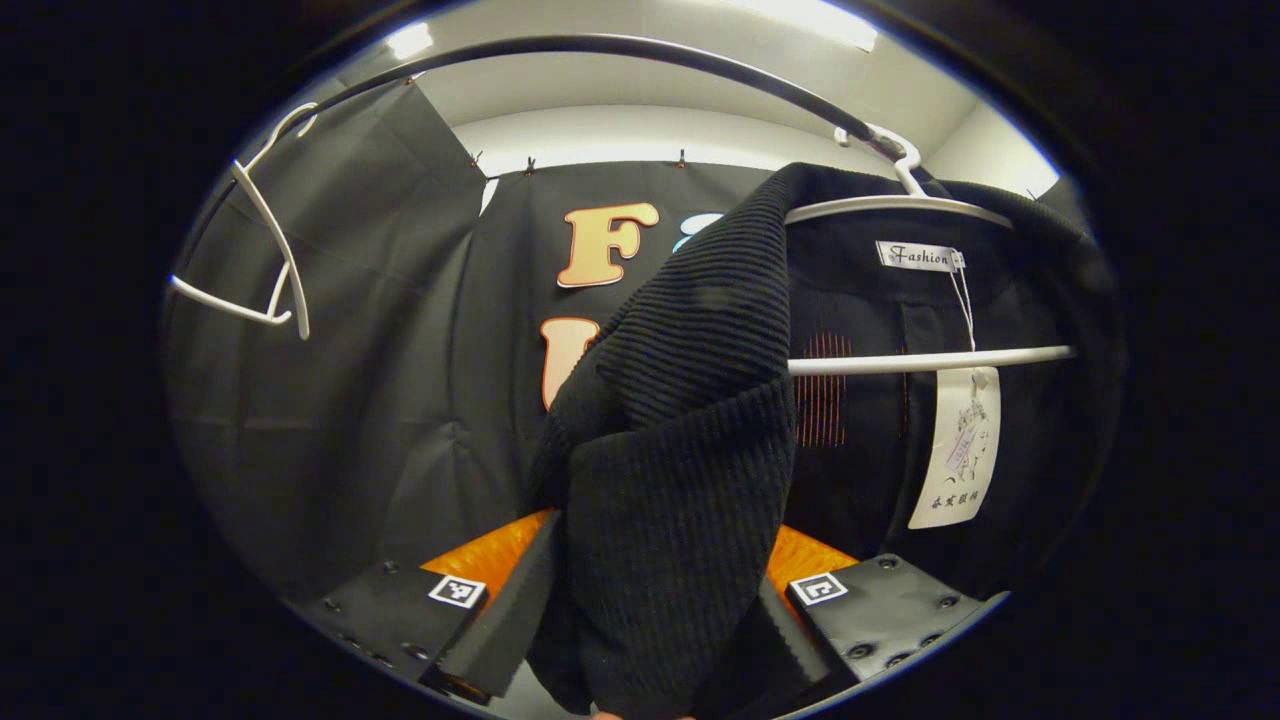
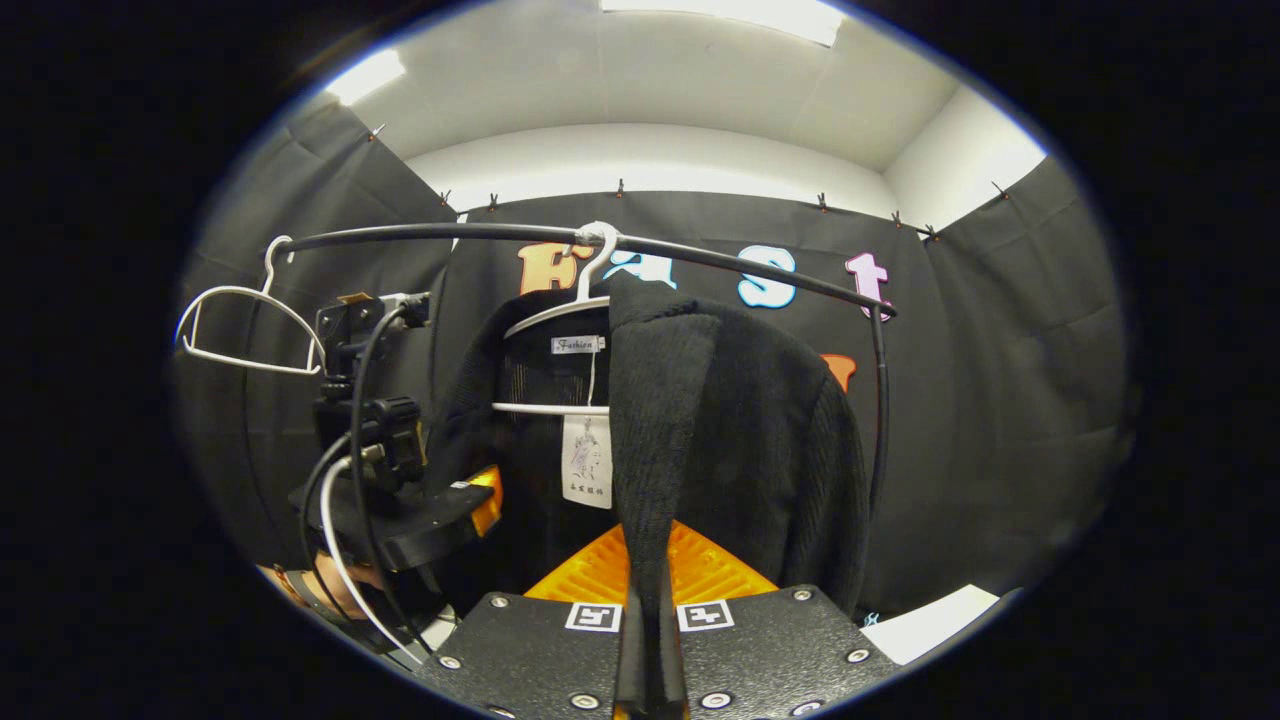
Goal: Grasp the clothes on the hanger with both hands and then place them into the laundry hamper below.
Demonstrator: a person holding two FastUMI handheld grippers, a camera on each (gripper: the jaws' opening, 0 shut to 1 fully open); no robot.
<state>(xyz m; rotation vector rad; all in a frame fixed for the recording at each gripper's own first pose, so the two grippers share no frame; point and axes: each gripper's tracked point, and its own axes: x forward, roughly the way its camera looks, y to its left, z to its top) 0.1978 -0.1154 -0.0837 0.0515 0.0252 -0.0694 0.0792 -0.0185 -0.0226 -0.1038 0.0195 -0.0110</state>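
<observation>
We see a black knit sweater (image 2: pixel 740 430) hanging long and straight down from a white hanger (image 1: pixel 900 205) on the black rail (image 2: pixel 700 250). Our left gripper (image 1: pixel 650 640) pinches its front edge. Our right gripper (image 2: pixel 650 660) squeezes the other edge, jaws nearly together. An empty hanger (image 1: pixel 265 250) hangs far left.

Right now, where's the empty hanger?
The empty hanger hangs at the rail's left end in the right gripper view, left of the black garment and above the left gripper.
</observation>
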